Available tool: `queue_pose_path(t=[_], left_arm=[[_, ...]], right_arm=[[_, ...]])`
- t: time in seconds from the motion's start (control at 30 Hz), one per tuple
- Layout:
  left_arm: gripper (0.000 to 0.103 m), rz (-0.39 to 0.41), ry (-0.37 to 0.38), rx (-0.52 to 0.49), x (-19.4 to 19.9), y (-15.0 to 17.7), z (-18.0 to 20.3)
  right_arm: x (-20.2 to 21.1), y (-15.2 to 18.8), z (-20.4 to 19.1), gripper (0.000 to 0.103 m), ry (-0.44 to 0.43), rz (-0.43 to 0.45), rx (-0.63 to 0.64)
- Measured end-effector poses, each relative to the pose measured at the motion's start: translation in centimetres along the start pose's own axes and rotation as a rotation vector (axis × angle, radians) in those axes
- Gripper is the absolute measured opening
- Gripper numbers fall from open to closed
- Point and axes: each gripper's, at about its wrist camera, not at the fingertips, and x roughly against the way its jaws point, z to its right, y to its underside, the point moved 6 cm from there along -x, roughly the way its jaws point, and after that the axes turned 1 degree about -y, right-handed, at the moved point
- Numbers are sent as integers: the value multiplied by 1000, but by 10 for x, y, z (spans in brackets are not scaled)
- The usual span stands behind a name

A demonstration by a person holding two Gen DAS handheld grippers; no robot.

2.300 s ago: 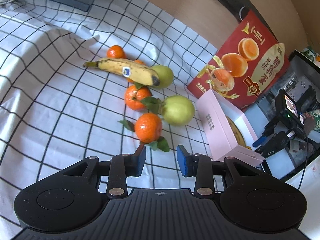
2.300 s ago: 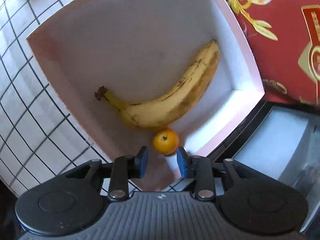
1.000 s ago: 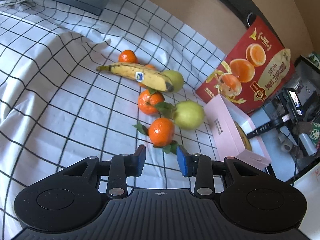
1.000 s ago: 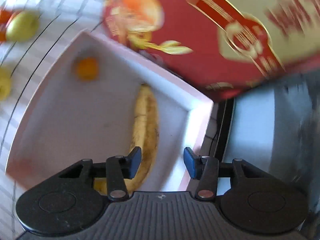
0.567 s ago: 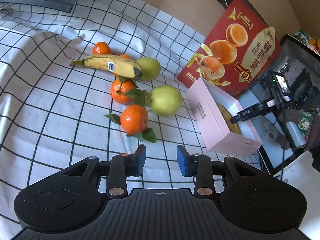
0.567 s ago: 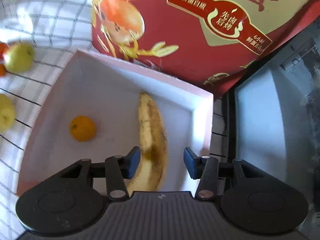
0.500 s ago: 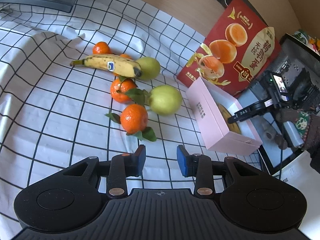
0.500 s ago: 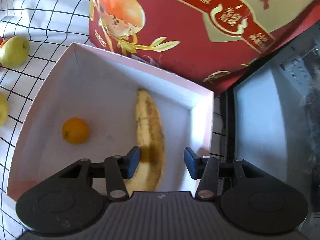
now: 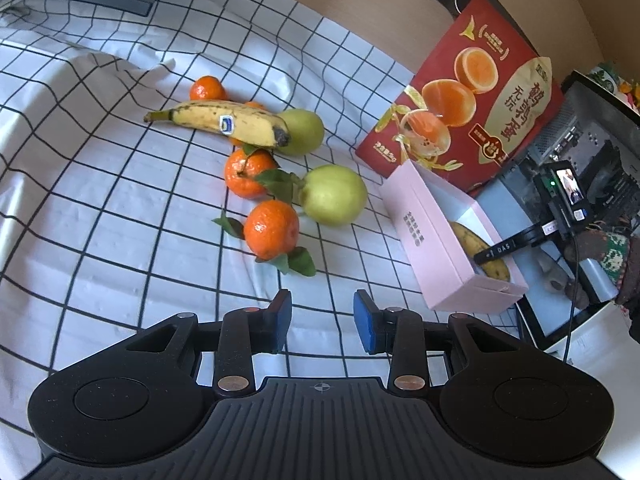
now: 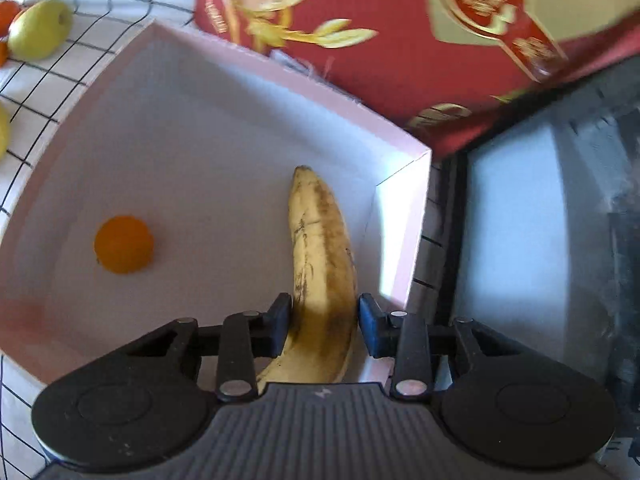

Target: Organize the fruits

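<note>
Since the earlier frame my right gripper [image 10: 323, 330] has come down into the pink box [image 10: 400, 168], and its jaws have just been closing around the banana [image 10: 320, 248] that lies there; before, they stood wider and higher above it.

Left wrist view: my left gripper [image 9: 322, 322] is half spread and holds nothing. It hovers over the checked cloth [image 9: 100, 220]. The nearest mandarin [image 9: 272, 229] is at 12 o'clock from it, a pear [image 9: 335, 195] just beyond, and the second banana [image 9: 224, 122] further at 11 o'clock. The box is at 2 o'clock.

Right wrist view: both pads seem to touch the banana's sides, so I judge it pinched. A small orange [image 10: 124, 244] sits at 10 o'clock, well apart. I think the step is rearranging this banana; next I need a firm hold before lifting.
</note>
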Motion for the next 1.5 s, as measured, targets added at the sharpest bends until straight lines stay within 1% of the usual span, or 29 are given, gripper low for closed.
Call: queue_pose_path(t=[0.07,0.2,0.27,0.3,0.33,0.37,0.47,0.5,0.53,0.57,0.6,0.67,0.77,0.83,0.93,1.0,1.1,1.17,1.27,1.33,1.4,1.5], left_arm=[[38,-1,8,-9,-1,0,3],[38,8,14,-18,0,-2,7],[38,12,12,-15,0,-2,7],[38,13,10,-14,0,-2,6],[38,13,7,-13,0,-1,6],[38,13,4,-11,0,-1,6],[38,14,2,-16,1,-2,7],[38,14,1,-20,2,-2,8],[38,13,0,-25,3,-1,10],[38,11,-2,-30,3,-1,12],[38,8,-4,-38,3,-1,13],[38,0,-10,-51,4,0,16],[38,-21,-28,-68,5,5,18],[38,-41,-43,-78,4,9,18],[38,-78,-63,-92,0,14,18],[38,-99,-76,-99,-3,15,20],[38,-106,-99,-123,-6,11,23],[38,-104,-121,-136,-8,4,23],[38,-93,-153,-147,-10,-9,20],[38,-69,-165,-166,-11,-22,22],[38,-55,-152,-217,-13,-38,29],[38,-17,-125,-338,-24,-65,48]], right_arm=[[1,2,4,33,31,12,-14],[12,7,-2,35,103,41,34],[21,8,-3,35,117,60,37],[28,7,-1,35,116,79,16],[31,4,3,35,89,96,-12],[39,4,3,35,34,114,-43],[57,8,-10,38,-183,144,-101],[59,11,-18,38,-245,141,-108],[59,13,-25,38,-288,138,-112],[55,15,-31,38,-312,133,-114],[46,16,-35,38,-318,126,-114],[32,20,-44,38,-310,100,-118],[13,26,-43,38,-337,79,-173],[4,26,-40,32,-359,92,-209],[4,28,-37,32,-377,147,-251],[10,28,-32,32,-390,209,-279],[24,21,-27,33,-340,303,-303],[34,15,-29,37,-340,358,-314],[58,16,-36,44,-333,451,-309],[75,17,-47,52,-337,514,-285],[91,23,-60,53,-331,569,-249],[114,34,-77,54,-318,631,-219]])
